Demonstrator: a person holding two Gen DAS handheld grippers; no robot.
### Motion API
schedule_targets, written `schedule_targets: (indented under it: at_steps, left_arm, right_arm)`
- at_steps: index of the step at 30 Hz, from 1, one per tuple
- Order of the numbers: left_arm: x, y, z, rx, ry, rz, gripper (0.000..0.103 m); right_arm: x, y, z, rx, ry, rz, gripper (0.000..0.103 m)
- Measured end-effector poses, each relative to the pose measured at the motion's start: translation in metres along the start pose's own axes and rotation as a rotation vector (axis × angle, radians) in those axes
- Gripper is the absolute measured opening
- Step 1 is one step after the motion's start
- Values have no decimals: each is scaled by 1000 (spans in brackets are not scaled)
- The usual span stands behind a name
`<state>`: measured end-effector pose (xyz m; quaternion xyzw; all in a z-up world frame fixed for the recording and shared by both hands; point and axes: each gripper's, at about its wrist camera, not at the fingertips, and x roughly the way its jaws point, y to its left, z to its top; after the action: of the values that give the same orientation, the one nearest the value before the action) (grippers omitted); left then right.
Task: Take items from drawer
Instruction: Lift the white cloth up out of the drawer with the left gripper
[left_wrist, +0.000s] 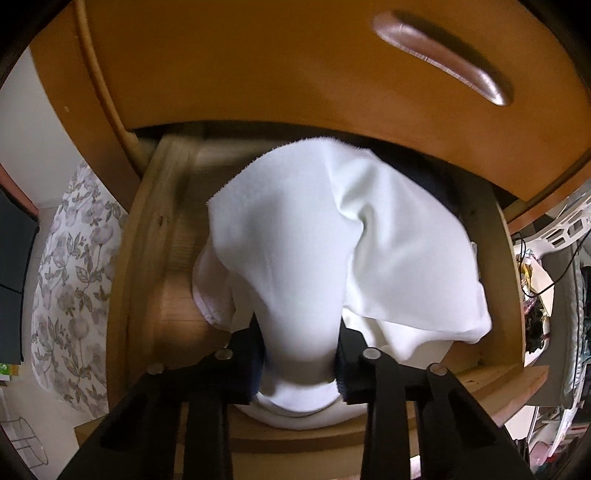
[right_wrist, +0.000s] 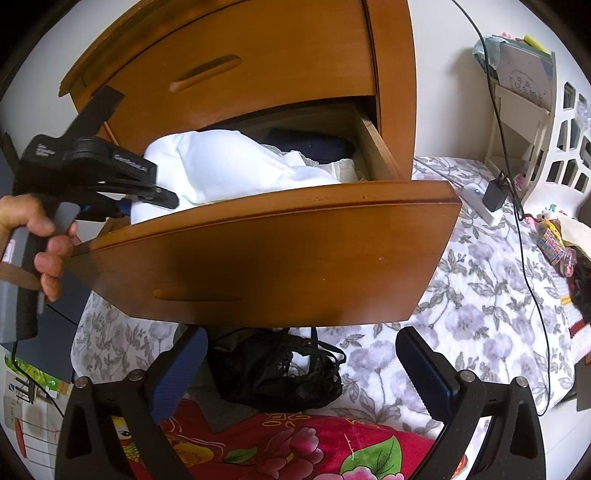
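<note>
the left gripper (left_wrist: 300, 363) is clamped on a fold of the white cloth (left_wrist: 332, 236) lying in the open drawer (right_wrist: 258, 254), and i judge the loose cloth could snag on the drawer front or slip from that thin pinch. the right gripper (right_wrist: 301, 373) hangs spread and empty over black underwear (right_wrist: 280, 373) on a flowered bedsheet (right_wrist: 480, 280), with cables and clutter crowding the room.

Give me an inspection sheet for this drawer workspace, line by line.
Surface: floral bedsheet under the open drawer.
Job's things: white cloth and a dark garment in the drawer.
Clutter: black lace garment and a red floral fabric on the bed.
Grippers: left gripper shut on the white cloth; right gripper open, holding nothing.
Cables: black cable across the bed, by a charger.
Surroundings: white basket, wall.
</note>
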<state>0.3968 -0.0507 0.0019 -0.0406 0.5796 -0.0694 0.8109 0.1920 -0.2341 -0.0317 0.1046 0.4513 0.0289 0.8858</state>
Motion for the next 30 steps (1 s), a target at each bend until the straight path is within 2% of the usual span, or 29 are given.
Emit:
schedule_targets:
  at_steps: [7, 12, 16, 23, 30]
  left_arm:
    - [-27, 13, -24, 14, -79, -42, 24]
    - [-49, 23, -32, 27, -156, -111, 19]
    - [-75, 28, -32, 25, -234, -181, 16]
    - [-127, 30, -19, 33, -374, -249, 15]
    - [-162, 17, -20, 50, -478, -248, 15]
  right_arm:
    - [0, 0, 0, -5, 0, -4, 103]
    - [-1, 1, -1, -11, -2, -9, 103]
    - [-2, 2, -1, -16, -5, -13, 103]
    - [-4, 3, -1, -17, -9, -18, 103]
    - [-6, 3, -1, -19, -11, -21, 103]
